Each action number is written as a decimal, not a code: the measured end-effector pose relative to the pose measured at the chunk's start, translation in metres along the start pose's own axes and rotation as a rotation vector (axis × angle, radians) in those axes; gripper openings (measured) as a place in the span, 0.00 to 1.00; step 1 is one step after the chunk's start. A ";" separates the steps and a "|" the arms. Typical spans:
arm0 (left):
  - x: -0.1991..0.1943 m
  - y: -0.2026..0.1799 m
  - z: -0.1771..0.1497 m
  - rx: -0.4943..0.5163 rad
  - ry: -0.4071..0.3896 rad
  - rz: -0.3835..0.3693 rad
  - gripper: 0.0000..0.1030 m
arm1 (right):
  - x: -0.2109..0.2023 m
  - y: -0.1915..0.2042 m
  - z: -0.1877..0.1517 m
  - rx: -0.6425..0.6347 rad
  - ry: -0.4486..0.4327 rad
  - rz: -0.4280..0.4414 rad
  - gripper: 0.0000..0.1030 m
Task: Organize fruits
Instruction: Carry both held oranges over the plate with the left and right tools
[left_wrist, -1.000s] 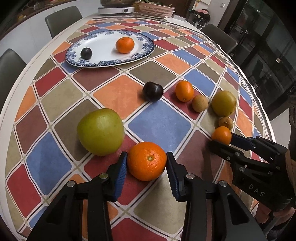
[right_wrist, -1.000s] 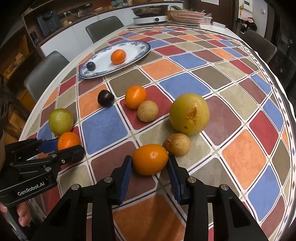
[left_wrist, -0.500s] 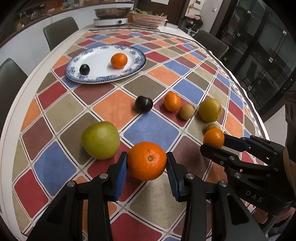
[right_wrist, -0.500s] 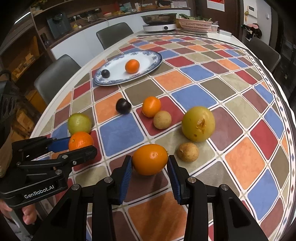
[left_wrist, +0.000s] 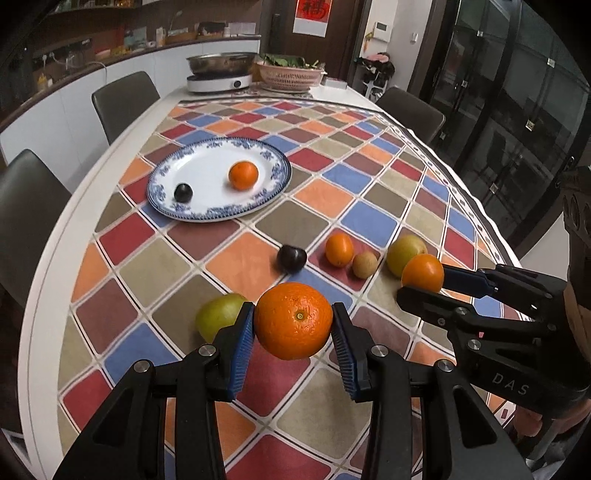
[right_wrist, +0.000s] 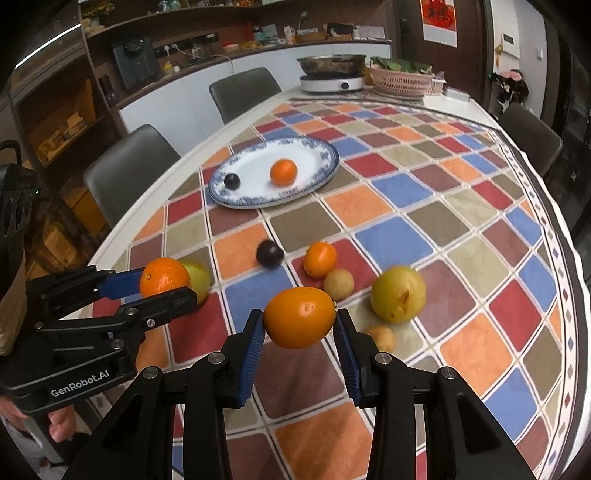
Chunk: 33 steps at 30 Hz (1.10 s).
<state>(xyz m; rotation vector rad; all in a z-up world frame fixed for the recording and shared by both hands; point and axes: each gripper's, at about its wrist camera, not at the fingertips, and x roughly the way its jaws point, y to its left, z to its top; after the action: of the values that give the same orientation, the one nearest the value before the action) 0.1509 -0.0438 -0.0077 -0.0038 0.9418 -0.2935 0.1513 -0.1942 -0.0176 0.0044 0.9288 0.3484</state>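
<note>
My left gripper (left_wrist: 293, 334) is shut on a round orange (left_wrist: 293, 319), held above the checked tablecloth. My right gripper (right_wrist: 299, 332) is shut on an oval orange (right_wrist: 300, 317), also lifted; it shows at the right of the left wrist view (left_wrist: 423, 273). A blue-rimmed white plate (left_wrist: 207, 173) further back carries an orange (left_wrist: 242, 175) and a dark plum (left_wrist: 183, 192). On the cloth lie a green pear (left_wrist: 218, 319), a dark plum (left_wrist: 291, 258), a small orange (left_wrist: 339, 249), a brown kiwi (left_wrist: 364, 264) and a yellow-green pear (right_wrist: 398, 293).
A second small brown fruit (right_wrist: 382, 338) lies right of my right gripper. Grey chairs (left_wrist: 123, 99) stand round the table. At its far end sit a cooker with a metal pan (left_wrist: 221, 74) and a pink basket (left_wrist: 290, 75). Glass doors stand to the right.
Both grippers have risen with their oranges, which now hang off the cloth. The view has tilted up, so the fruits on the table look smaller and further away.
</note>
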 end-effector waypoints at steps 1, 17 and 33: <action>-0.002 0.001 0.002 0.001 -0.006 0.000 0.39 | -0.001 0.001 0.003 -0.005 -0.007 0.001 0.38; -0.018 0.021 0.041 0.023 -0.084 0.032 0.39 | -0.012 0.021 0.062 -0.087 -0.106 0.035 0.38; -0.002 0.059 0.091 0.021 -0.103 0.082 0.39 | 0.024 0.029 0.122 -0.126 -0.085 0.042 0.38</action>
<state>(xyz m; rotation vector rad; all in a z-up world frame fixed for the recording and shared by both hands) 0.2373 0.0022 0.0397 0.0383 0.8342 -0.2251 0.2515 -0.1416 0.0411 -0.0761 0.8224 0.4420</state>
